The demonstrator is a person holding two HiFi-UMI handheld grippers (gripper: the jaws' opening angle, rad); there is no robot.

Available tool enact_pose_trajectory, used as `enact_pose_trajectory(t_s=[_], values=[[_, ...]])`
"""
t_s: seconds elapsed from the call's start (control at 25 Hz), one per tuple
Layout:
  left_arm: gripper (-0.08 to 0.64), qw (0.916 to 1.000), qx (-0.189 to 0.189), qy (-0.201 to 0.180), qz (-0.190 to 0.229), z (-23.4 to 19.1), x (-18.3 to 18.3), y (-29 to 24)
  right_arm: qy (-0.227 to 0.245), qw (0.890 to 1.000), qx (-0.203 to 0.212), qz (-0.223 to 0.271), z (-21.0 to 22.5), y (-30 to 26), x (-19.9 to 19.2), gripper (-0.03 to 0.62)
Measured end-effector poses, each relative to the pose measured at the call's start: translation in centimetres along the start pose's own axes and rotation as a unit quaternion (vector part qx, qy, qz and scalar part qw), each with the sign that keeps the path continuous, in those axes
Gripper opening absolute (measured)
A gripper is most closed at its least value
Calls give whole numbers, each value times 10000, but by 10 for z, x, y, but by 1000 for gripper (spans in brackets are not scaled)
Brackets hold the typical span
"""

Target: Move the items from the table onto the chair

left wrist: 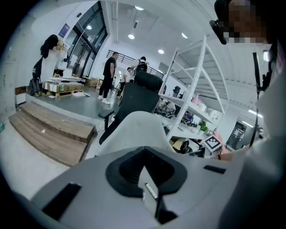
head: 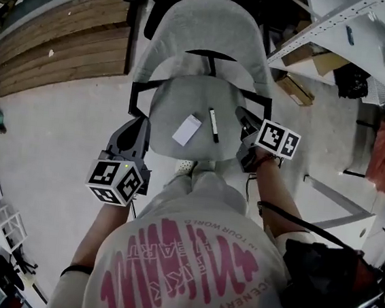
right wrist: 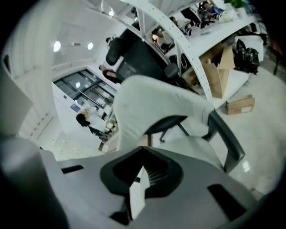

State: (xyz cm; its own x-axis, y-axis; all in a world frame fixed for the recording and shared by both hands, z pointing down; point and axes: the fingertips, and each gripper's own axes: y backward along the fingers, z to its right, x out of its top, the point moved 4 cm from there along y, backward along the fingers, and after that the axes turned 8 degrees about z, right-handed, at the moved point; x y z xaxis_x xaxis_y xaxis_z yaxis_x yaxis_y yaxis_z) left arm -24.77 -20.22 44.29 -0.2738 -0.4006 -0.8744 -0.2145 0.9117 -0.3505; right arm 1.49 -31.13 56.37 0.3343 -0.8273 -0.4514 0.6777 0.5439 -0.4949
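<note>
On the grey seat of the chair point(head: 174, 103): white card point(head: 187, 129), lying flat, towards the front edge. Black pen point(head: 213, 125) just beside the card on its right, apart from it, lying roughly front to back.

Left gripper point(left wrist: 146, 181): jaws pressed together, nothing between them. Held off the front left corner of the seat, touching neither item.

Right gripper point(right wrist: 139, 179): jaws likewise together and empty. Held beside the right edge of the seat, near the pen but apart from it.

Table: not in any view. Number of items remaining on it: impossible to tell.

Progress, as a judgement: two items delivered to the chair and both grippers free, so a drop-off seemingly complete. Remaining: a trip to the table for anything left there; if nothing, task likely done.

Surroundings: white shelf rack point(head: 343, 22) at the right behind the chair, cardboard boxes point(head: 293, 90) beneath it. Pale floor point(head: 57, 136) all round. Wooden platform point(head: 61, 40) at the left.
</note>
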Motion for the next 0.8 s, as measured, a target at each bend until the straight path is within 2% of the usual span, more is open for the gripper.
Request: enact_pose_trajectory(t_s=[0.12,0.28,0.4,0.52,0.6,0.72,0.8], values=[[11,9994,-277,-68,180,12,18,-4,-50,9948,597,823,-43,38,48,15],[11,9963,-730,-188,414,30,43,-7,640,9810,1105,1461,-98,91,85,15],[11,9915,-1125,-127,644,45,63,-12,1082,9643,1516,1883,-134,125,97,15],[11,9867,-1419,-112,787,56,77,-10,1500,9496,1784,2097,-162,150,92,15],[11,9841,-1543,-178,860,60,83,-8,1992,9411,1724,2119,-174,160,84,15],[11,9824,-1612,-202,925,62,88,-9,2856,9252,1332,2112,-179,167,80,15],[11,9819,-1632,-223,938,63,90,-9,3058,9200,1194,2140,-180,170,82,15]])
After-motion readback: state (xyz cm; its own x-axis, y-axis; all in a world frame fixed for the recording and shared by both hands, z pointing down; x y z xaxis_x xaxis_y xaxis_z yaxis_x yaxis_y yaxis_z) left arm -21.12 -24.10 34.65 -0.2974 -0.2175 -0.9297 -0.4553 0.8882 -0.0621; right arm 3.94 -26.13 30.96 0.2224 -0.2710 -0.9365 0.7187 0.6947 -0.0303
